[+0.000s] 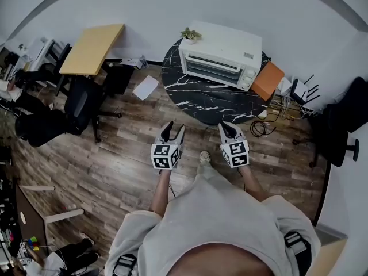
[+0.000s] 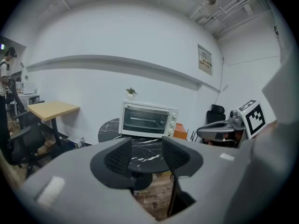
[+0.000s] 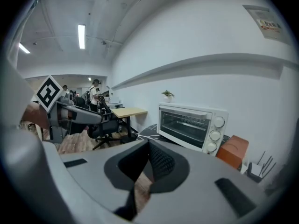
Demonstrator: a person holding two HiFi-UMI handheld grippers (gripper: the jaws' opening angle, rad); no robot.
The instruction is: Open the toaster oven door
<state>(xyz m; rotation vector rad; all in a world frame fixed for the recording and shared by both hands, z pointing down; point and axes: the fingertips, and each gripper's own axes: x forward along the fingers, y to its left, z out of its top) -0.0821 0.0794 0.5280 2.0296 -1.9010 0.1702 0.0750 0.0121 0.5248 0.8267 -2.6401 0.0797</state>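
1. A round black marble table point(image 1: 227, 109) stands on a wood plank floor point(image 1: 115, 171) by a white wall.
2. An orange box point(image 1: 268, 80) sits at the table's right rear edge, and a small potted plant point(image 1: 190, 35) at its left rear.
3. A white paper sheet point(image 1: 145, 87) lies on the floor left of the table.
4. Further left is a light wooden desk point(image 1: 92, 48), with a black office chair point(image 1: 83, 102) just beside it.
5. Cables point(image 1: 261, 125) coil on the floor right of the table, near a white router point(image 1: 300, 89).
6. A poster point(image 2: 204, 59) hangs on the wall.
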